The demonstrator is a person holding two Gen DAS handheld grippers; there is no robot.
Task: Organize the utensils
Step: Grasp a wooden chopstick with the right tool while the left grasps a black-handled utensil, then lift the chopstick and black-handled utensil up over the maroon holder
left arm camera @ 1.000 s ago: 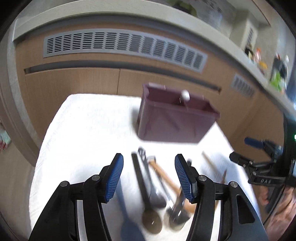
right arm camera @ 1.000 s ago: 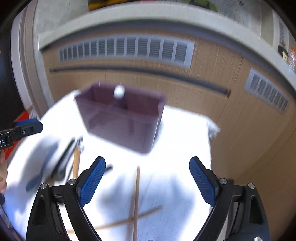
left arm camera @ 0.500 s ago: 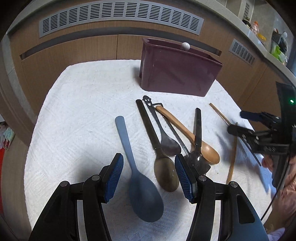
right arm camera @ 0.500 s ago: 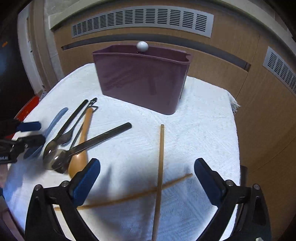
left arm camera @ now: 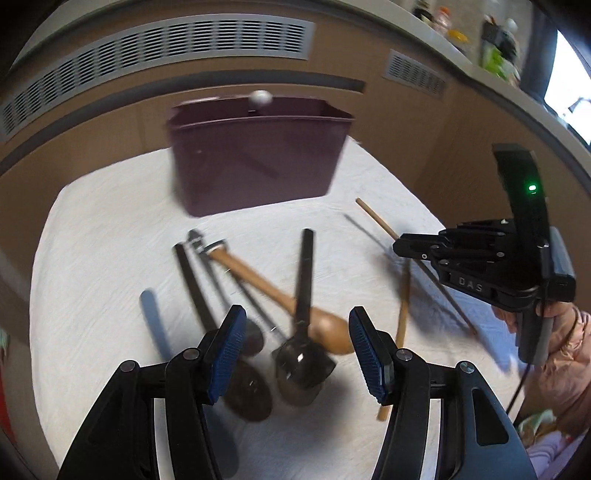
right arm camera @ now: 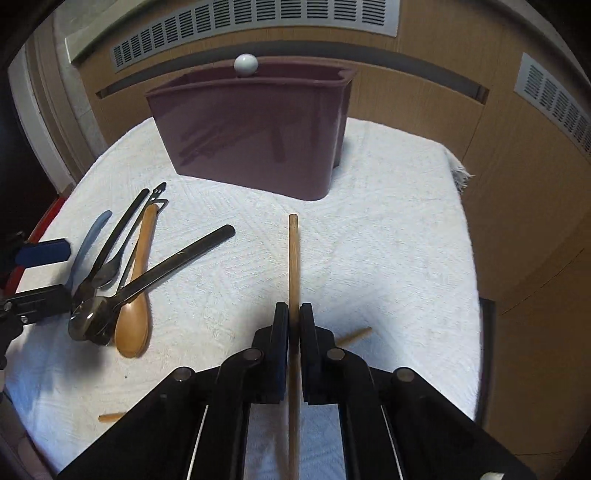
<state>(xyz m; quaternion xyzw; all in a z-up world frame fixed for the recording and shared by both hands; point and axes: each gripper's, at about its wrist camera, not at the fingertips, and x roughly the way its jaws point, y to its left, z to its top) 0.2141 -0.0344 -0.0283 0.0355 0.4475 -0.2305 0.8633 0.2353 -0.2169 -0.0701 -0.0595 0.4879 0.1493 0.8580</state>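
Note:
My right gripper (right arm camera: 293,321) is shut on a wooden chopstick (right arm camera: 294,258) that points toward the maroon bin (right arm camera: 255,125). A second chopstick (right arm camera: 354,335) lies crosswise under it. My left gripper (left arm camera: 295,339) is open above a metal spoon (left arm camera: 303,325) and a wooden spoon (left arm camera: 273,291), with darker spoons (left arm camera: 207,291) and a blue-grey spoon (left arm camera: 153,317) to the left. The spoons also show at the left of the right wrist view (right arm camera: 122,280). The right gripper also shows in the left wrist view (left arm camera: 406,245). A white ball-topped stick (right arm camera: 246,65) stands in the bin.
A white towel (right arm camera: 388,236) covers the small table. Wooden cabinet fronts with vent grilles (right arm camera: 258,22) stand behind it. The table's edge drops off at the right (right arm camera: 476,295) and the left.
My right gripper has closed on the chopstick, having been wide open. My left gripper has moved right and lower over the spoons and stays open.

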